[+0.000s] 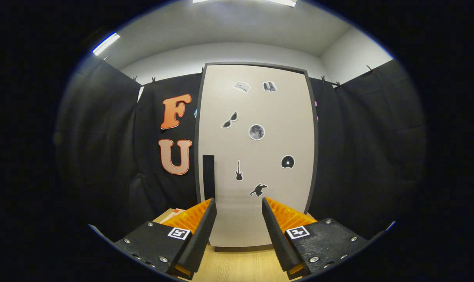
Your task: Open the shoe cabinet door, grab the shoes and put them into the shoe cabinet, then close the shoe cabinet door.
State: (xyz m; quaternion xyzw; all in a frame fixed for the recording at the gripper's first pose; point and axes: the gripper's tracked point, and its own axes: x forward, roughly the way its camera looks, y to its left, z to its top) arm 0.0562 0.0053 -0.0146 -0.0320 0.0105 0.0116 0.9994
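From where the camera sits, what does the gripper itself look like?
The gripper has two wedge-shaped fingers with ridged faces, tapering forward. Each sits on a textured black plate fixed with silver screws and carries a small square black-and-white marker. No cable is visible. The fingers are apart, with nothing between them.

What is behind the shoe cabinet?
Black cloth hangs behind the shoe cabinet on both sides. The part directly behind it is hidden. The open claw holds nothing.
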